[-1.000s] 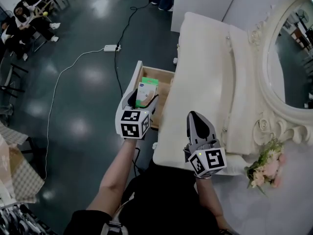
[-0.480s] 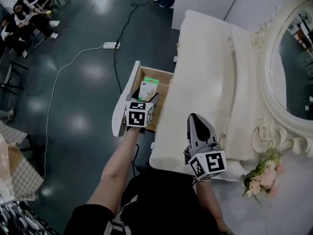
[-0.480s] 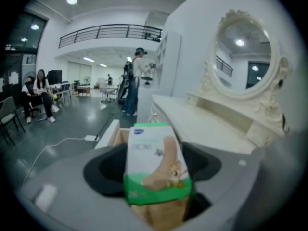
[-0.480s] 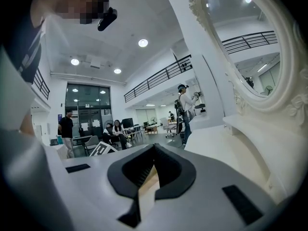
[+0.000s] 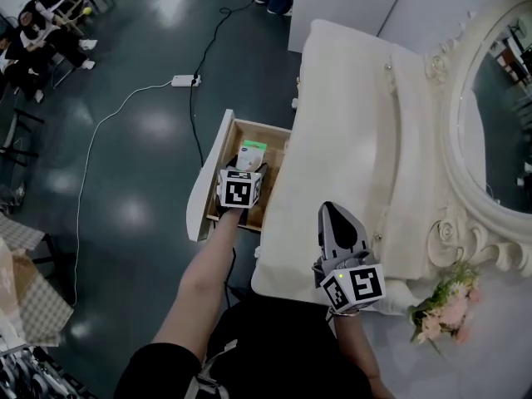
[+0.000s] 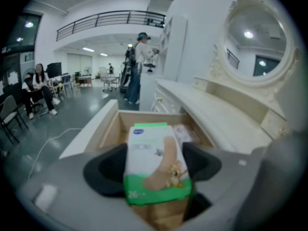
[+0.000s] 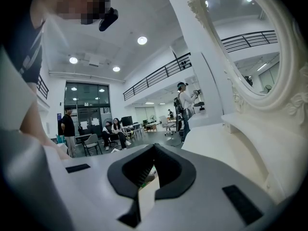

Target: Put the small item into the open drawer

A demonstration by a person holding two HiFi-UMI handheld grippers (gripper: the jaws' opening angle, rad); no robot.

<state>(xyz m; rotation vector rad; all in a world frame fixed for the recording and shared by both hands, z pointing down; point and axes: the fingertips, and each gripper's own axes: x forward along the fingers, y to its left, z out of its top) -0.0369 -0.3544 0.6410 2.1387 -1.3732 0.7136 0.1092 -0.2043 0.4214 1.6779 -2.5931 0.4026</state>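
The small item is a white and green box (image 6: pixel 155 163) (image 5: pixel 249 153) with a picture on its face. My left gripper (image 6: pixel 155 170) (image 5: pixel 246 166) is shut on it, holding it over the open wooden drawer (image 5: pixel 275 138) (image 6: pixel 111 124) of the white dressing table (image 5: pixel 349 131). In the left gripper view a pale packet (image 6: pixel 182 133) lies inside the drawer beyond the box. My right gripper (image 5: pixel 337 219) (image 7: pixel 152 155) is shut with nothing in it, above the table top's near edge.
An ornate oval mirror (image 5: pixel 490 98) stands at the table's far side, with a flower bunch (image 5: pixel 445 304) by its foot. A power strip and cable (image 5: pixel 184 81) lie on the dark floor to the left. People sit at the far left (image 5: pixel 33 32).
My left gripper has carried the box forward and down, from beside the drawer front to over the drawer's inside. The right gripper has hardly moved.
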